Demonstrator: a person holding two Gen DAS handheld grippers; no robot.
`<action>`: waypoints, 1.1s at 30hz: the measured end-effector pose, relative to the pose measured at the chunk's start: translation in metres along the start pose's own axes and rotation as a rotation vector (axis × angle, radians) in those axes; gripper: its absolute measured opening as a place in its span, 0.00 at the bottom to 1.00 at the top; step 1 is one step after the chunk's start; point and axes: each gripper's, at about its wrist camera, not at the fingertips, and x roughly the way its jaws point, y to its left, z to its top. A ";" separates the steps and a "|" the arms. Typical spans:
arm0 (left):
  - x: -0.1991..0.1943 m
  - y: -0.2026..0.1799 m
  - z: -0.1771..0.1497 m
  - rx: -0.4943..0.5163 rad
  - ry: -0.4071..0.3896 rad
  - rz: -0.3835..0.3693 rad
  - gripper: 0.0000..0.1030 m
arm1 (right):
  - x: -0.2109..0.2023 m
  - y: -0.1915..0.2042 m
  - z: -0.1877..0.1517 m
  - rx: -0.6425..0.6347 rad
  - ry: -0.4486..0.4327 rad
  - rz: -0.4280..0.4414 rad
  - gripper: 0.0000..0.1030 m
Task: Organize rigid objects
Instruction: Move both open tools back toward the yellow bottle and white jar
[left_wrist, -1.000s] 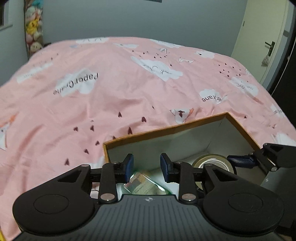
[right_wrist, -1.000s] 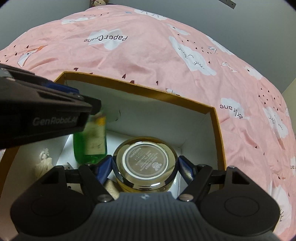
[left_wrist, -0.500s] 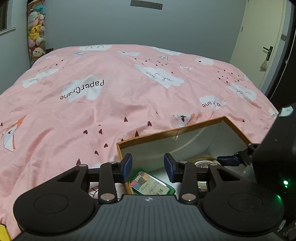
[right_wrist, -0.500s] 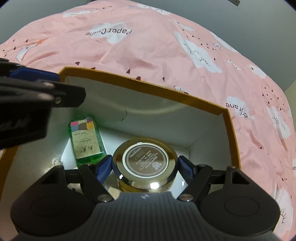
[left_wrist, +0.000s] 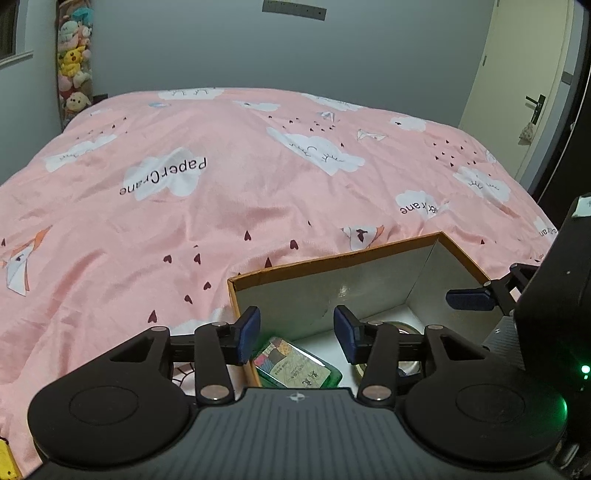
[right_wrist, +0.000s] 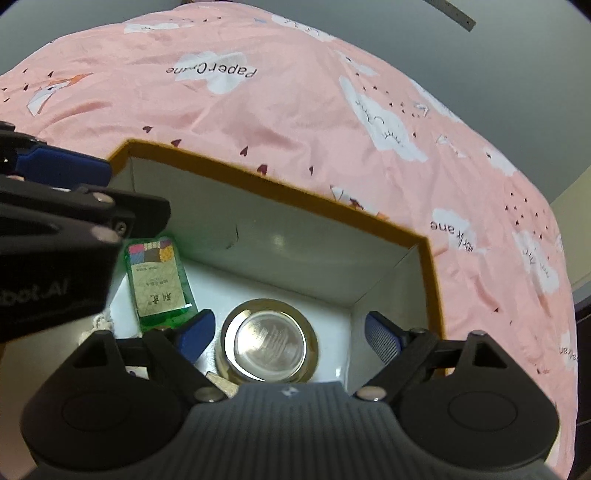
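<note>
The round jar (right_wrist: 270, 340) with a gold rim and a shiny lid stood on the white floor of the box (right_wrist: 280, 188), near its right wall. To its left a green flat bottle (right_wrist: 159, 284) with a paper label lay on its back, close beside the jar; whether they touched was not clear. A small pale thing lay at the near left corner, too hidden to name.

The right gripper (right_wrist: 291, 334) hung just above the jar, its jaws apart and wider than the lid, the blue pads not touching it. The left gripper (left_wrist: 297, 330) was over the left wall of the box, its jaws apart too, with nothing between them; the bottle (left_wrist: 295, 367) showed below.

The box, white inside with an orange-brown edge, rested on the bed with a pink cover (left_wrist: 221, 206) printed with white clouds. Plush toys (left_wrist: 74, 62) hung at the far left wall, and a door (left_wrist: 524, 92) was at the far right.
</note>
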 end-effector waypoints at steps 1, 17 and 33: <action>-0.002 -0.001 0.000 0.002 -0.004 0.000 0.54 | -0.003 0.000 0.000 -0.004 -0.006 -0.001 0.84; -0.063 0.004 -0.011 -0.026 -0.130 -0.007 0.58 | -0.075 0.004 -0.010 0.019 -0.103 0.046 0.86; -0.132 0.046 -0.059 -0.023 -0.238 0.124 0.65 | -0.145 0.060 -0.031 0.085 -0.243 0.228 0.90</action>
